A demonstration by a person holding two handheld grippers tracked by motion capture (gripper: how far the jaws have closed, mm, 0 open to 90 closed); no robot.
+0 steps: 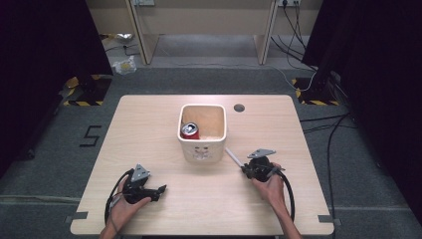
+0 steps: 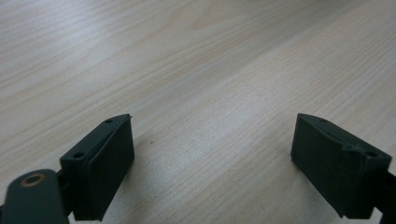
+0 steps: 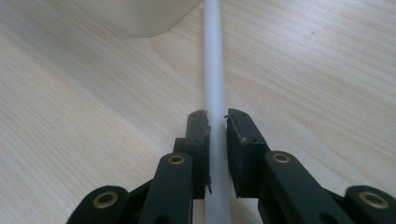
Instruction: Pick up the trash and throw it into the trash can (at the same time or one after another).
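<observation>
A white square bin [image 1: 202, 149] stands at the table's middle, with a red can [image 1: 190, 131] lying inside it at the left. My right gripper [image 1: 245, 169] [image 3: 217, 123] is shut on a thin white straw [image 1: 232, 157] [image 3: 215, 65], which runs from the jaws toward the bin's near right corner [image 3: 140, 18]. The straw lies low over the wood. My left gripper [image 1: 160, 190] [image 2: 212, 140] rests at the table's near left, jaws wide open with bare wood between them.
The light wooden table [image 1: 149, 124] has a dark round hole [image 1: 239, 107] behind the bin at the right. Cables trail from both grippers to the near edge. Grey floor, black curtains and desk legs surround the table.
</observation>
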